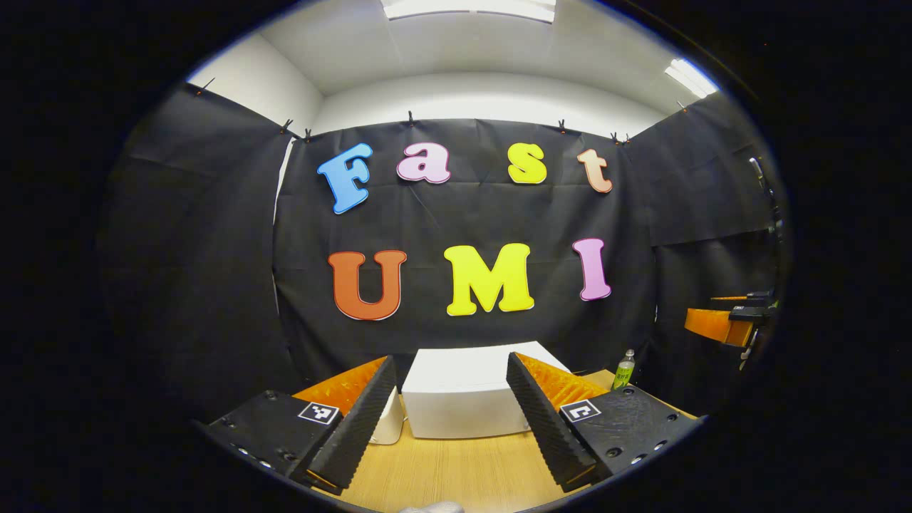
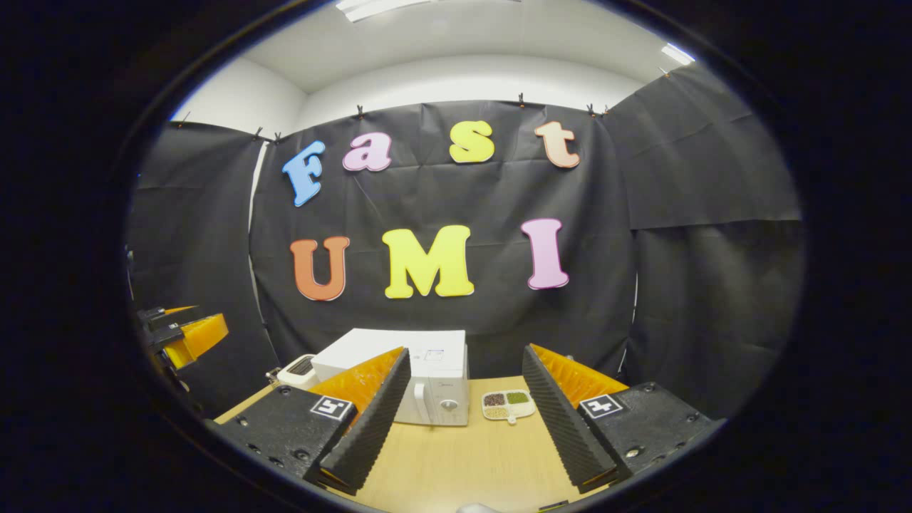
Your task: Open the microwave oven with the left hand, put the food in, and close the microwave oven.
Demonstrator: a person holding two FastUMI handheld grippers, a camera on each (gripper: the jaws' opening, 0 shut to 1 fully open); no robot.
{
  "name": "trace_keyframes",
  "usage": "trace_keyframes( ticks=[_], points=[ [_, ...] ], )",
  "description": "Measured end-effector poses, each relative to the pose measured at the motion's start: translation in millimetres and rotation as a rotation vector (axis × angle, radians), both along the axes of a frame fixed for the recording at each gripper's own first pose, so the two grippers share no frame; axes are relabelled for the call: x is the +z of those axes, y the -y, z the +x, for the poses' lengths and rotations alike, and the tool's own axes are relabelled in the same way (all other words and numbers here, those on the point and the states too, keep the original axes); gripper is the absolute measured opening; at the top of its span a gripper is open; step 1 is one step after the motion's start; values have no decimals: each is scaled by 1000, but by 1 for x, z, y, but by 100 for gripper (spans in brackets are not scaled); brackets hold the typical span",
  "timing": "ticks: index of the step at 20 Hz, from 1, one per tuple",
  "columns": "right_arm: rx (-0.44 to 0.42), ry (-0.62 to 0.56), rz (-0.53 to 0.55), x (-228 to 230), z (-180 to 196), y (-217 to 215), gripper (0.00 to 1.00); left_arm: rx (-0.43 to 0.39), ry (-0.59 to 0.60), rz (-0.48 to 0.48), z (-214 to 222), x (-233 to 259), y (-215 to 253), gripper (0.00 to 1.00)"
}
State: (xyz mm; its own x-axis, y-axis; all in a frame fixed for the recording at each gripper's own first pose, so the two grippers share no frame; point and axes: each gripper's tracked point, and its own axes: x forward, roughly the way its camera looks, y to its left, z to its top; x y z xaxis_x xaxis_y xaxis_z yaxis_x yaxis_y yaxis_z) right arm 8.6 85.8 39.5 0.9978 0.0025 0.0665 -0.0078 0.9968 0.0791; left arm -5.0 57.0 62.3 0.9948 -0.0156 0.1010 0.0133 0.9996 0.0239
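Note:
The white microwave point(image 2: 399, 377) stands at the back of the wooden table point(image 2: 463, 456), its door shut and a knob on its front. Just right of it lies a small white divided plate of food point(image 2: 507, 404). My right gripper point(image 2: 466, 353) hangs open over the table's front, holding nothing, well short of both. In the left gripper view the microwave point(image 1: 463, 395) sits straight ahead between the spread fingers of my left gripper point(image 1: 450, 360), which is open, holding nothing and some way from it. Each gripper shows at the other view's edge as an orange and black shape point(image 1: 727, 324) point(image 2: 185, 331).
A small white appliance point(image 2: 299, 369) stands close against the microwave's left side. A green bottle point(image 1: 624, 369) stands at the table's far right corner. Black cloth walls close in the table on three sides.

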Motion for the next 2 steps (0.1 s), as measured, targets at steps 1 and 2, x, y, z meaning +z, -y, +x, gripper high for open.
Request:
trace_keyframes(
  ticks=[1, 2],
  points=[
    [3, 2, 2, 1, 0, -1, 92, 1, 0, -1, -1, 0, -1, 89],
    [3, 2, 3, 2, 0, -2, 92, 2, -1, -2, 1, -1, -3, 96]
  ],
)
